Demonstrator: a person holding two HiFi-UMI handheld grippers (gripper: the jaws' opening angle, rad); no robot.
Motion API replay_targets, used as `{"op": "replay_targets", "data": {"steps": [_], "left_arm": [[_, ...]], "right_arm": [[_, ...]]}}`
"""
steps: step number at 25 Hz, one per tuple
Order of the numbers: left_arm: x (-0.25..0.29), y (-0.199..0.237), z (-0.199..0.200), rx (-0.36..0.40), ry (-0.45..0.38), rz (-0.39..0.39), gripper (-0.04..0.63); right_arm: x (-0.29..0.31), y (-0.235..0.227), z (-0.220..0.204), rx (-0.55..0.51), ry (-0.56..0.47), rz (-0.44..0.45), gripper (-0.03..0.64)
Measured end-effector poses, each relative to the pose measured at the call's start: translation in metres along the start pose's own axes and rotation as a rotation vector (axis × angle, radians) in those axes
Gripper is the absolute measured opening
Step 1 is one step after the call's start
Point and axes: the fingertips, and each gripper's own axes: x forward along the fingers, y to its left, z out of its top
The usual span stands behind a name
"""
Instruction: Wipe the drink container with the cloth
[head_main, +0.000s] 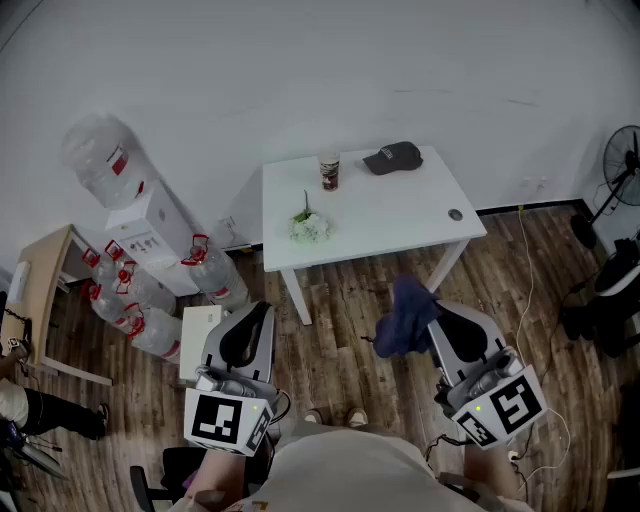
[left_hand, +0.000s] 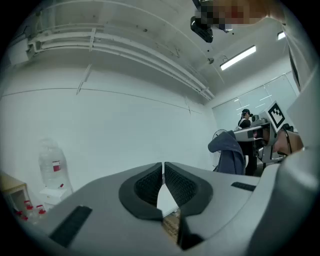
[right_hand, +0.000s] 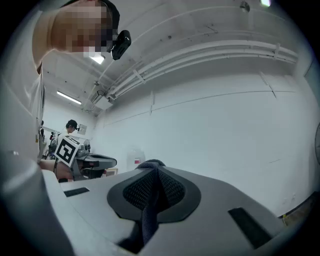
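- one soft, limp cloth (head_main: 403, 320) pinched in the clenched fingers (right_hand: 172, 189) of the right gripper (right_hand: 152, 172), hanging near, off the worktop (head_main: 400, 215).
- left gripper (left_hand: 163, 166) pressed together on nothing.
- drink container (head_main: 329, 170) upright at the worktop's far edge, left of a cap (head_main: 393, 157); probably light and tippy, best steadied round the body.
- too small to make out lid or label.

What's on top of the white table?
On the white table are a drink container, a dark cap, a small bunch of white flowers and a small round thing. Nothing covers the tabletop itself. Whatever lies under the cap is hidden.
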Motion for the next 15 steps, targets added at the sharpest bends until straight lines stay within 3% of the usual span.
{"op": "replay_targets", "data": {"steps": [15], "left_arm": [[0.023, -0.025, -0.007, -0.010, 0.039, -0.007, 0.031]], "right_arm": [[-0.004, -0.030, -0.010, 0.012, 0.007, 0.017, 0.037]]}}
